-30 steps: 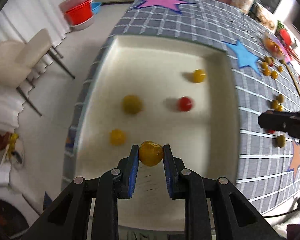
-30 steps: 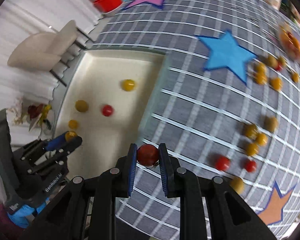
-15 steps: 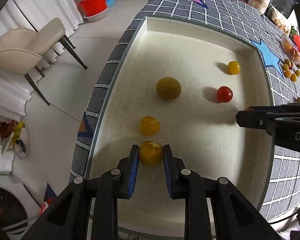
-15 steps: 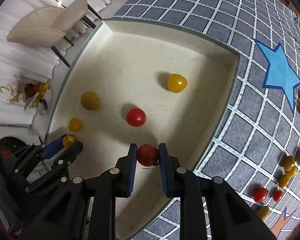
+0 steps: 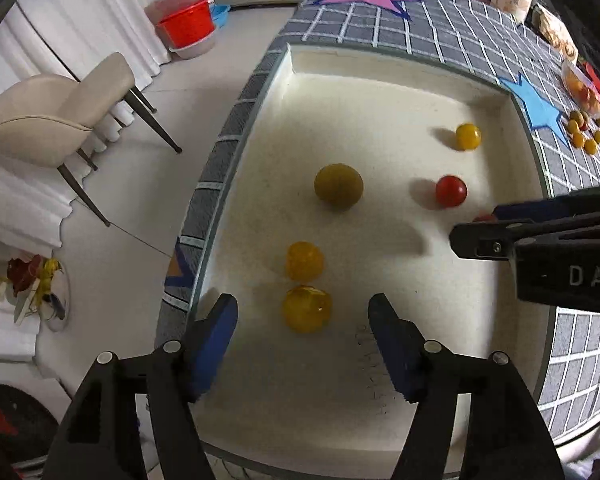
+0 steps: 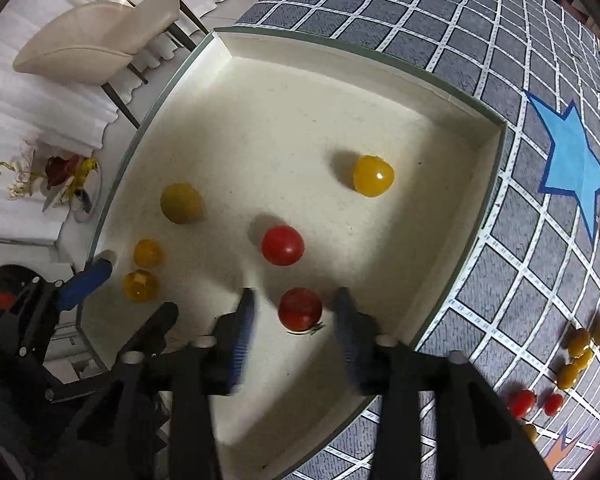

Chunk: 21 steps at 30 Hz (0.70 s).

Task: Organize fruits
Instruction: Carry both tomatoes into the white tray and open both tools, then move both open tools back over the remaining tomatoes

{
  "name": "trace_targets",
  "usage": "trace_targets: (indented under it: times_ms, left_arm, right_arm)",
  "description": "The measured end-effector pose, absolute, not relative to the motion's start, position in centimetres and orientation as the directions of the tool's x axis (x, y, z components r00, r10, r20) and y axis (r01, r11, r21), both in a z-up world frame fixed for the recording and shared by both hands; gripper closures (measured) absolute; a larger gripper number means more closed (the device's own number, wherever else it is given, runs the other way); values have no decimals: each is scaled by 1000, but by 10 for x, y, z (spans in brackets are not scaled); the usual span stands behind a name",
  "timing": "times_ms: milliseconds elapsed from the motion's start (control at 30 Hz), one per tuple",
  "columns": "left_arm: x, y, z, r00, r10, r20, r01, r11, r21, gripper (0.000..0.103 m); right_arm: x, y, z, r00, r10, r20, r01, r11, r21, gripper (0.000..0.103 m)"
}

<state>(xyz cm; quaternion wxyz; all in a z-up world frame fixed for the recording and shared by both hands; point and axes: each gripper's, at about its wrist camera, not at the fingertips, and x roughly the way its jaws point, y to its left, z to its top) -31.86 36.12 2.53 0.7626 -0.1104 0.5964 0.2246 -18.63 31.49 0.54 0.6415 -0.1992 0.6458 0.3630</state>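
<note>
Both tools stand over the white tray [image 5: 380, 76], pointing steeply down, and both have just been opening. The left tool [image 5: 302, 314] has its blue pads spread wide; the yellow tomato [image 5: 306, 308] lies on the tray floor between them, clear of either pad, touching or all but touching a second yellow fruit [image 5: 304, 260] just beyond it. The right tool [image 6: 294, 312] is likewise parted, with motion blur on its fingers; the red tomato [image 6: 300, 308] sits between them, apparently free of both pads, with another red tomato [image 6: 282, 245] near ahead. Judgement: both fruits are delivered and neither is held. The relation governing the next move is that the remaining loose fruits [image 6: 578, 354] lie on the checked bench [image 6: 500, 280] beyond the tray's far wall, on the right tool's side, well apart from the left tool; the right hand is the nearer. These fruits are round, so no long axis constrains approach. Each tool should lift straight clear to avoid nudging its released fruit
</note>
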Motion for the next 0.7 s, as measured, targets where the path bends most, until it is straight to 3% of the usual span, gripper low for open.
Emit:
trace_targets:
  times_ms: [200, 433, 700]
  left_arm:
    - [-320, 359, 28, 174, 201, -964, -469, 877, 98, 34]
    - [-311, 348, 38, 171, 204, -964, -432, 895, 113, 34]
    - [-281, 313, 66, 233, 184, -955, -340, 935, 98, 34]
  right_arm:
    - [-180, 311, 15, -120, 263, -957, -702, 660, 269, 19]
    - [-163, 291, 43, -67, 319, -945, -646, 709, 285, 18]
    - [-131, 213, 58, 1, 290, -957, -518, 819, 247, 18]
